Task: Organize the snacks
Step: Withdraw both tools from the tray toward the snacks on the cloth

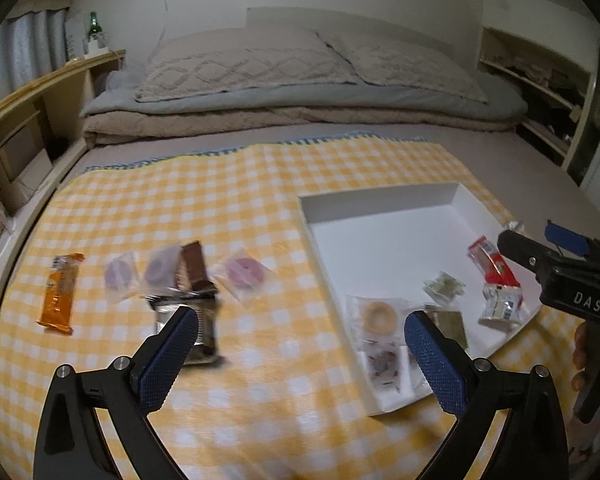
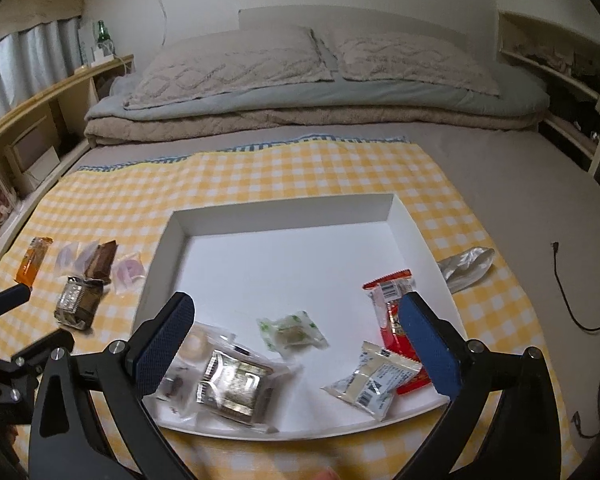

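Snacks lie in two groups on a yellow-and-white checked cloth (image 1: 228, 200) spread over a bed (image 2: 500, 184).

In the left wrist view, the shallow white cardboard tray (image 1: 380, 208) fills the right half of the frame. Inside it, along its near and right parts, sit a ring-shaped biscuit in clear wrap (image 1: 376, 314), a small green-printed sachet (image 1: 444, 286), a red foil packet (image 1: 494, 266) and a white-and-blue printed packet (image 1: 500, 304). To the left of the tray, on the cloth, an orange wrapped bar (image 1: 60, 292) lies at far left, then three purple rings in clear bags (image 1: 156, 270), a brown chocolate-coloured bar (image 1: 192, 268) and a dark silvery foil pack (image 1: 196, 320) just beyond the left finger. The left gripper (image 1: 300, 344) hangs above the cloth at the tray's left wall, its jaws spread wide with nothing between them.

In the right wrist view, the right gripper (image 2: 296, 344) hangs over the near part of the tray, jaws likewise spread wide and pinching nothing. Between and below its fingers lie a clear bag holding a silvery foil pack (image 2: 230, 388) at lower left, the green sachet at centre, and the white-and-blue packet overlapping the red one at right. A crumpled clear plastic bag (image 2: 466, 264) rests on the cloth just beside the tray's right wall. A black cable (image 2: 592, 320) trails over the bed at far right.
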Tool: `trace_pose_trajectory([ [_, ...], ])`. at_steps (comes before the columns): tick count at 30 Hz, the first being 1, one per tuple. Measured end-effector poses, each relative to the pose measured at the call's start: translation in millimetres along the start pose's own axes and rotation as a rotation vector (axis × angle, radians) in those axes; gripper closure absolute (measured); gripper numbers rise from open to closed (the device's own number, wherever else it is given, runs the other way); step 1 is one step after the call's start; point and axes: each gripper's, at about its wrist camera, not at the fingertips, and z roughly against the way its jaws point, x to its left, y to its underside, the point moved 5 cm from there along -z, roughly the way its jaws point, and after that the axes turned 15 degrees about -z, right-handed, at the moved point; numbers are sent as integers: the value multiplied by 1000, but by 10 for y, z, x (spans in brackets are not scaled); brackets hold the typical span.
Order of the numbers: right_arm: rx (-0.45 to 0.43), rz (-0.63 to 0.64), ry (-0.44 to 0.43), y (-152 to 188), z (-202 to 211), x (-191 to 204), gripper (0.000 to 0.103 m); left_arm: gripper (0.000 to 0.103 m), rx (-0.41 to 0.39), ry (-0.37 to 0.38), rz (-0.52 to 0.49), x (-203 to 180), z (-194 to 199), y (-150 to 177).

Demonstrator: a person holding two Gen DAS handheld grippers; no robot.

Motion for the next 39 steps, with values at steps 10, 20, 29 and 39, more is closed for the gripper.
trace_pose_trajectory([
  [10, -19, 7, -53, 23, 99, 507, 0, 0, -47, -90, 13, 587, 413, 130],
  [20, 3, 3, -124, 52, 46, 1034, 0, 0, -27, -119, 43, 1093, 594, 272],
  [29, 150, -15, -189, 176, -240, 1585, 0, 18, 26, -143, 165, 1692, 422, 233],
  [39, 297, -62, -230, 683, -749, 2120, 1, 25, 99, -32, 234, 2110, -194, 91],
])
